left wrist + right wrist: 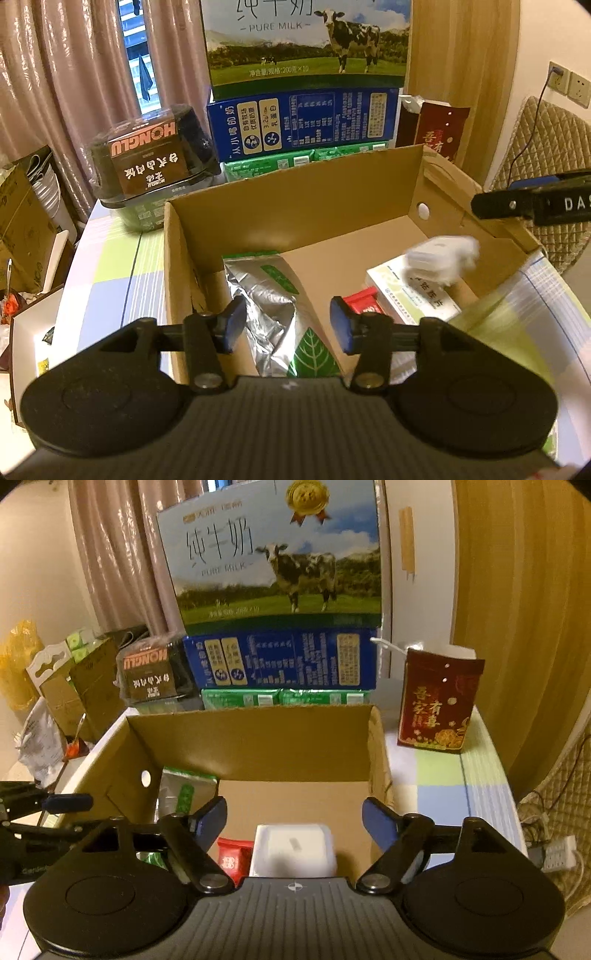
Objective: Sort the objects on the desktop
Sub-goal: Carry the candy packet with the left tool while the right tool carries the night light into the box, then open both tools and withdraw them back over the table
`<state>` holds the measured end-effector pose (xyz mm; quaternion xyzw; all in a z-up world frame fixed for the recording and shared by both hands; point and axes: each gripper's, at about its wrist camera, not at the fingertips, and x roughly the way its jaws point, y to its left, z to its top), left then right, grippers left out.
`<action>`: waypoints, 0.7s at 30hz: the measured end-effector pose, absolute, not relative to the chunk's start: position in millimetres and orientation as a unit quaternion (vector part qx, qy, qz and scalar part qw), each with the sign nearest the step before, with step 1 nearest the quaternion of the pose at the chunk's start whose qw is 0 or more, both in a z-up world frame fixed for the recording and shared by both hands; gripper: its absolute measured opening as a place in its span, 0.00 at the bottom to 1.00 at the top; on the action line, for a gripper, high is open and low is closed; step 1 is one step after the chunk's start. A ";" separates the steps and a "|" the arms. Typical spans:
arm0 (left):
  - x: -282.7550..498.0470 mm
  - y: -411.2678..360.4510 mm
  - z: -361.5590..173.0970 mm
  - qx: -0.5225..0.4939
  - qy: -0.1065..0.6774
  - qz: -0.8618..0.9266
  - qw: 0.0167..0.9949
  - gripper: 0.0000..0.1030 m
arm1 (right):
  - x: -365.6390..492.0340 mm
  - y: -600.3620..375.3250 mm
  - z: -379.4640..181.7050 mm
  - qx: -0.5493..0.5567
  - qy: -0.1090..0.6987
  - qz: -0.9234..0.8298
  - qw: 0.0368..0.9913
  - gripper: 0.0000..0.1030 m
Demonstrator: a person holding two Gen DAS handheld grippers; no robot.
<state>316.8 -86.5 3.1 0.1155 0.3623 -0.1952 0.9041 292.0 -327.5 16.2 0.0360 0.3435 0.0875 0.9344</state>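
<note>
cardboard box (295, 192) fills the middle of both views, on a checked table (110, 266). inside lie a silver pouch (273, 306), a red packet (364, 301), a white carton (406, 295) and a blurred white case (441, 254) at centre right. left gripper (288, 325) and right gripper (295, 818) are both spread, pinching nothing. milk boxes (306, 44) are stacked behind.

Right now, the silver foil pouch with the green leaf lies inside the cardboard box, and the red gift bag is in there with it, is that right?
Not quite. The silver foil pouch does lie inside the cardboard box, but the red gift bag stands upright on the table outside the box, past its right wall, as the right wrist view shows.
</note>
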 end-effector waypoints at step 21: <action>170.6 -13.9 17.6 0.116 0.361 -0.183 0.907 0.85 | 113.4 -325.1 10.9 -0.007 0.353 0.126 0.927 0.83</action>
